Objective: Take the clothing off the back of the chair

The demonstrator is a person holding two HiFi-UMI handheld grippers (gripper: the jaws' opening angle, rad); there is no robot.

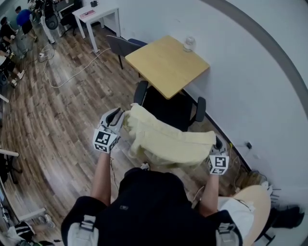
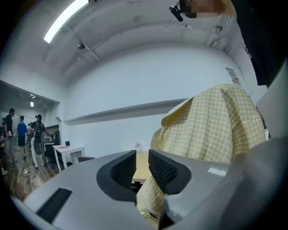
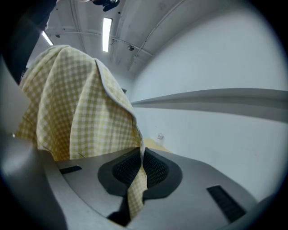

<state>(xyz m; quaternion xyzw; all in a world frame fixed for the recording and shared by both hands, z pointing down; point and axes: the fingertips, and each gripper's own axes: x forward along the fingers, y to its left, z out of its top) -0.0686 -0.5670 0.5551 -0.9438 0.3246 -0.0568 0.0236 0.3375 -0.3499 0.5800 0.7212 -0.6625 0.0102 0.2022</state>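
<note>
Item: shirt (image 1: 168, 139), soft woven cloth in a pale yellow and white check, bunched in loose folds.
Position: strung between the two sets of fingers and hanging above the chair (image 1: 171, 110); whether it touches the chair back cannot be told.
Left gripper (image 1: 118, 113): grey plastic body with a marker cube; its fingers (image 2: 123, 168) stand spread, and their ribbed black pads have a clear gap between them.
Cloth at left fingers: a fold (image 2: 150, 200) lies low at the root of the fingers, below the pads and not pinched by them; the bulk (image 2: 211, 126) rises just to their right.
Right gripper (image 1: 219, 144): its fingers (image 3: 155, 168) are pressed together on a thin edge of the shirt, which runs down between the pads.
Cloth at right fingers: the main mass (image 3: 76, 103) billows up and to their left.
Chair: black, padded seat, curved armrests, below and beyond both sets of fingers.
Desk (image 1: 166, 62): square, light wood top, smooth, past the chair and beyond the fingertips, against the wall.
Jar (image 1: 189, 43): clear, rounded, at the desk's far corner.
Floor (image 1: 62, 110): brown wood planks, with a pale cable (image 1: 72, 74) trailing across.
Wall (image 1: 250, 72): plain white with a grey band.
Room: a white desk (image 1: 98, 13) and people (image 2: 21, 134) well beyond the left fingers; strip light (image 2: 65, 20) overhead.
</note>
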